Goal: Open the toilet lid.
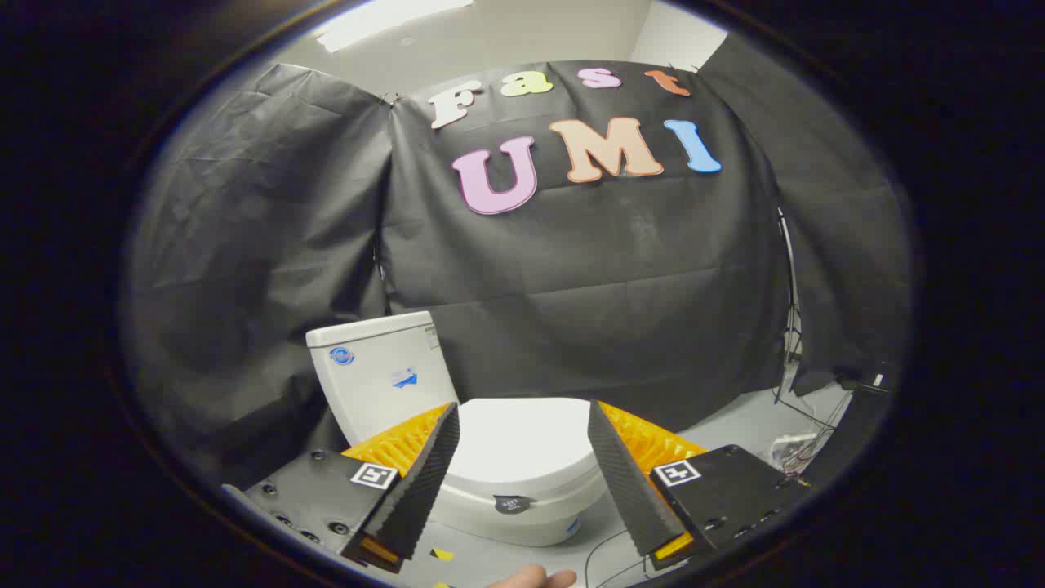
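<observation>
Two ridged fingers [424, 482] of the gripper [522, 425] rise closest to the lens, spread wide apart and grasping nothing; each carries a small square marker tag on its dark base. Between them, just ahead of the tips, sits the toilet lid [522, 445], white and lying flat, fully down over the bowl [522, 510]. Neither finger touches it. A small dark round badge [512, 504] marks the front of the bowl below the lid's rim.

Behind the lid and off toward the left finger stands the white tank [380, 380], upright, with a round blue sticker near its upper left corner and a second blue sticker further right on its face. The left finger hides the tank's lower right corner.

Below the bowl, a pale fingertip of a person's hand [535, 578] shows between the two finger bases. Near it on the grey floor [735, 425] lie a couple of small yellow tape marks [442, 554]. A thin cable [604, 551] curves across the floor beside the right finger's base.

Beyond the right finger, further across the floor, a tangle of wires [796, 453] gathers at the foot of the black cloth wall [620, 278]. That cloth hangs in creased panels behind the toilet and to both sides. Above it a white ceiling [490, 45] shows, with a bright strip light [392, 18].
</observation>
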{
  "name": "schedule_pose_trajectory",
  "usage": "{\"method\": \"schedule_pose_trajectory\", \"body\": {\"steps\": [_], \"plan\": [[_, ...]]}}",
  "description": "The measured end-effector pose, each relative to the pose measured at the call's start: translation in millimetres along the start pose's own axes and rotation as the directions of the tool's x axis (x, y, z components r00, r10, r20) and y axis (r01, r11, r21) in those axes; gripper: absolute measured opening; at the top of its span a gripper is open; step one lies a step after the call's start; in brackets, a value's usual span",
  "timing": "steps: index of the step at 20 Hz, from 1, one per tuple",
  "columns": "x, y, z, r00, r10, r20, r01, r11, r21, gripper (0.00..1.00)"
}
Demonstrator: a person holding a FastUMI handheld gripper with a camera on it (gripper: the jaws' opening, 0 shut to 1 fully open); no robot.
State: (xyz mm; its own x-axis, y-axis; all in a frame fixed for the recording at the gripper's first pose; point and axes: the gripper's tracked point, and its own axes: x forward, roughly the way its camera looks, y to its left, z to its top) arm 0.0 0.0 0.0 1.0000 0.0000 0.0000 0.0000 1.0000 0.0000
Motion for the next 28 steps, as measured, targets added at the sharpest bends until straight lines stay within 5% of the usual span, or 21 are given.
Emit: {"method": "schedule_pose_trajectory", "body": {"steps": [16, 22, 25, 28], "plan": [[7, 2, -23, 0.996, 0.013, -0.089, -0.013, 1.000, -0.007, 0.98], [25, -15, -96, 0.936, -0.055, -0.348, 0.071, 0.997, 0.033, 0.98], [50, 8, -113, 0.951, 0.047, -0.304, 0.030, 0.969, 0.244, 0.98], [55, 11, -158, 0.936, 0.056, -0.348, 0.108, 0.894, 0.435, 0.98]]}}
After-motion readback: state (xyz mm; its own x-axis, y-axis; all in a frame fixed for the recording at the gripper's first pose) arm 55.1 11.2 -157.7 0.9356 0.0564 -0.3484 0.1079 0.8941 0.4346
